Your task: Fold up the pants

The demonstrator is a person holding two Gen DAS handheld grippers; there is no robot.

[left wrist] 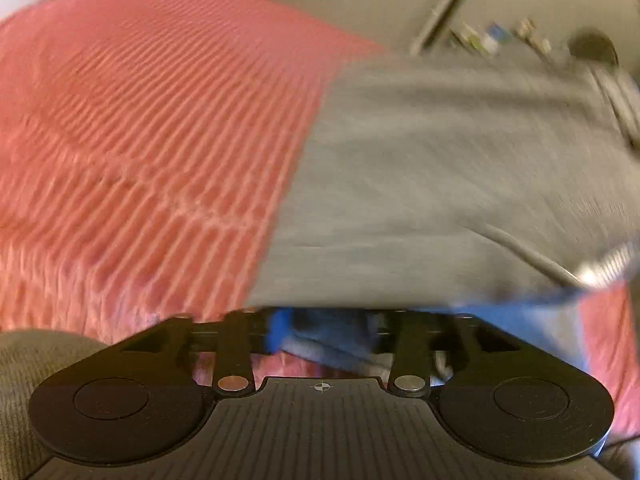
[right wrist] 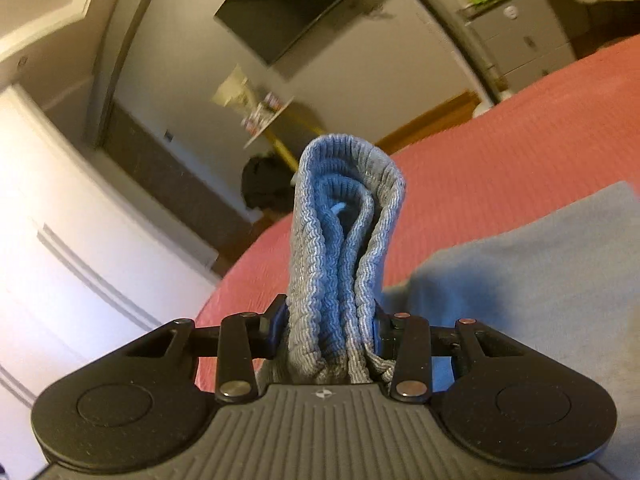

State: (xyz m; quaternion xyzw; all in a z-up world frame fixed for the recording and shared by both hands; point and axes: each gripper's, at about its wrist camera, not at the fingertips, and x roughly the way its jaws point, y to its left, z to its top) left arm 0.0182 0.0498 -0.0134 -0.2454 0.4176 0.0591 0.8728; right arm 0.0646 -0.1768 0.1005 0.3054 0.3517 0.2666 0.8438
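- right claw (right wrist: 330,320): clenched on the ribbed waistband (right wrist: 344,240) of the grey pants (right wrist: 520,272); the band is bunched into several layers that stand up between my two fingers, with a pale drawstring end showing in the inner fold.
- the rest of the pants trails off to the right of the right claw, lying on the red bedspread (right wrist: 500,140).
- left claw (left wrist: 324,320): fingers hidden under the near edge of the pants (left wrist: 440,160); blue-tinted cloth sits in the gap between them, but i cannot tell whether the jaws are pinching it or not.
- left view is motion-blurred. the pants lie spread flat over the right half of the bedspread (left wrist: 140,140), which has a fine ribbed weave. a dark cord (left wrist: 532,256) runs across the cloth to a ribbed band at the right edge.
- writing and labels: none readable. only a small crosshair mark is seen on each claw body. small boxes on a far shelf (right wrist: 268,112) and items on a dresser (right wrist: 516,36) carry print too blurred to read.
- background, right view: dark wall-mounted screen (right wrist: 296,4), white door (right wrist: 60,208) at left, wooden bed frame edge beyond the bedspread.
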